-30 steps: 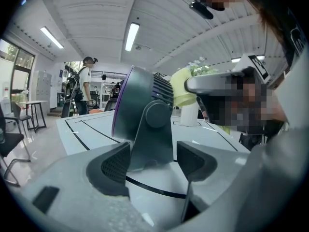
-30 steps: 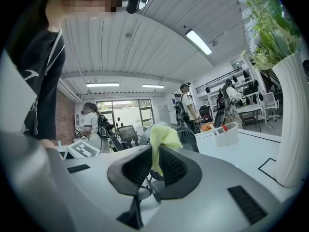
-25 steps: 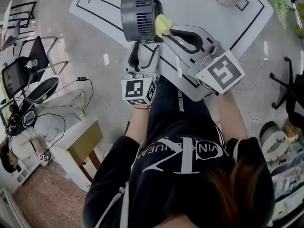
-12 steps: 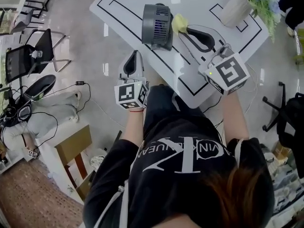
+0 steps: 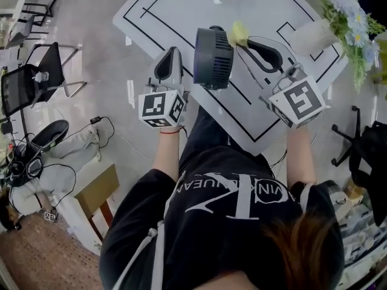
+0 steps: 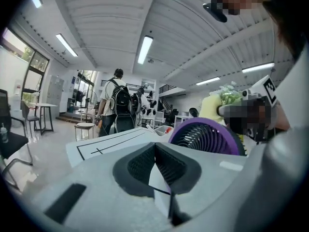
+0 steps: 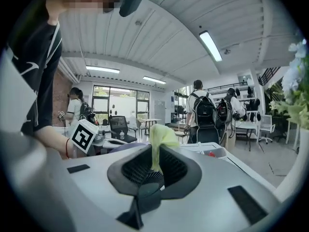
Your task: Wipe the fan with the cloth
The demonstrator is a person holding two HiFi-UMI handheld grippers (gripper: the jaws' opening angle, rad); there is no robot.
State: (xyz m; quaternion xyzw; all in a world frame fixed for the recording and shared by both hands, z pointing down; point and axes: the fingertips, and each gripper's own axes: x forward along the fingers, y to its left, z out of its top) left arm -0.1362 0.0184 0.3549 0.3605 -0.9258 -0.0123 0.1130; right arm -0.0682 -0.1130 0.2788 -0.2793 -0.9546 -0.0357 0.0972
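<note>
Since a second ago your left gripper (image 5: pixel 170 54) has come off the fan (image 5: pixel 213 58), jaws now together and empty beside it on the white table (image 5: pixel 175 11), while your right gripper (image 5: pixel 242 40) clamps the yellow cloth (image 5: pixel 237 32) at the fan's right edge, so most wiping likely remains.

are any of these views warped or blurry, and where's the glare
Both gripper views are fisheye, dark at the corners; left gripper view's ceiling lights blow out; right gripper view shows the cloth sharp in its fingers; head view is sharp, floor glossy.
</note>
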